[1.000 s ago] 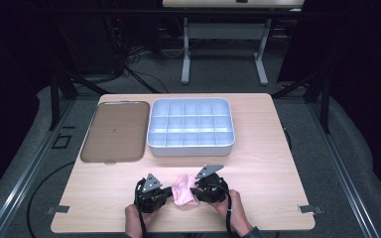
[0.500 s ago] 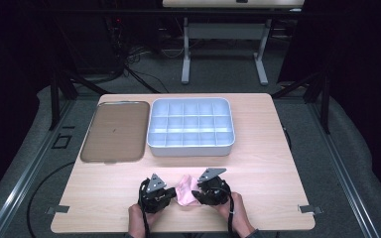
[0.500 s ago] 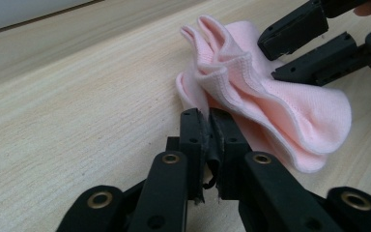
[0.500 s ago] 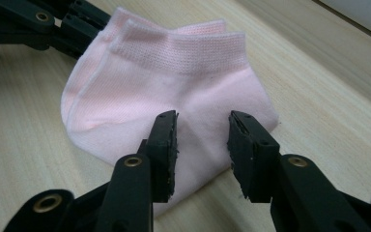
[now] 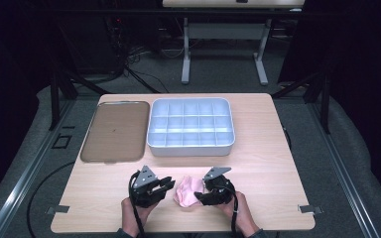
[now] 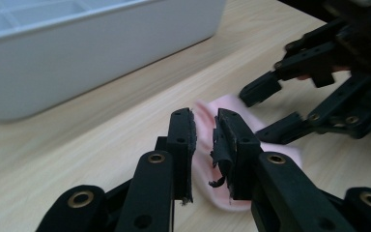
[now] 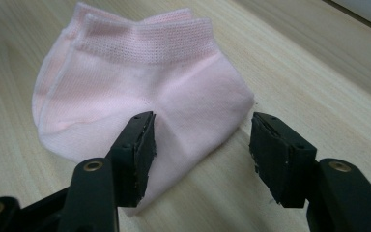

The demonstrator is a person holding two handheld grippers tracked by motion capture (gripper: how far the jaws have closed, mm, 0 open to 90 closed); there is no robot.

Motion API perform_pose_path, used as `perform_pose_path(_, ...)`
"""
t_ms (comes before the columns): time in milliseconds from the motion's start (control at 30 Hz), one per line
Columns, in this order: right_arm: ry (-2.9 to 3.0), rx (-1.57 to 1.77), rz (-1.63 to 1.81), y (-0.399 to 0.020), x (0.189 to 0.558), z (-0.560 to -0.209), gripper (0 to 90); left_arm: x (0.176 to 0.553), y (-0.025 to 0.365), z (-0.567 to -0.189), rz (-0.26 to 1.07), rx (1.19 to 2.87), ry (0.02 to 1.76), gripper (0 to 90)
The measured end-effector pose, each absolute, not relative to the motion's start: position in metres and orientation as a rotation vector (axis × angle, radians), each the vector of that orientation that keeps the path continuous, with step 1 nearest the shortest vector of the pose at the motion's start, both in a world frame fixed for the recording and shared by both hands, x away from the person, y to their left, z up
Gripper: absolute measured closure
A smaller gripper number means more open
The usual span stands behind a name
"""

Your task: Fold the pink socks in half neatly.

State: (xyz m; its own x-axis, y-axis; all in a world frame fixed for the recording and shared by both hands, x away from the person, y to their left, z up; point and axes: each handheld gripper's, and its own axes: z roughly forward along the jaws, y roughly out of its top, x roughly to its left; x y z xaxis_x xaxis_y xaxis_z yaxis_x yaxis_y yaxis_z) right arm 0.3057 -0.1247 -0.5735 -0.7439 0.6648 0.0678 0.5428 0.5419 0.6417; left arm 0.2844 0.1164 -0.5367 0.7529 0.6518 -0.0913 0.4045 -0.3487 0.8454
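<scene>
We read the job as folding a pink sock (image 5: 188, 192) and stowing it. The sock lies folded over on the bench (image 5: 258, 163) near the front edge, cuff layers stacked in the right gripper view, so the fold looks done. Left to do, we judge: pick it up and put it in the white compartment tray (image 5: 191, 127), whose cells look empty. The brown flat tray (image 5: 115, 130) beside it is bare.

Left tool (image 5: 153, 188): jaws a narrow gap apart, just been opening, nothing pinched; sock sits just beyond its tips, not between the pads.

Right tool (image 5: 213, 194): jaws apart, just been opening wider; they stand over the sock's near corner, one jaw above the fabric, the other over bare wood. Pads not pressing on it, so it is released.

Sock lies between the two tools, touching or nearly touching the right one.
</scene>
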Motion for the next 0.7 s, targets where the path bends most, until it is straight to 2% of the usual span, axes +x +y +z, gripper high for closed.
perform_pose_path(200,2.575,1.038,0.976,-0.124,0.304,-0.574,40.8,0.286,0.084,-0.542,0.332,2.185,0.671,81.3)
perform_pose_path(433,2.538,1.081,0.978,-0.125,0.300,-0.575,40.9,0.285,0.090,-0.568,0.290,2.285,0.698,87.4)
perform_pose_path(700,2.535,1.069,0.999,-0.130,0.300,-0.576,40.9,0.287,0.096,-0.577,0.257,2.229,0.718,87.9)
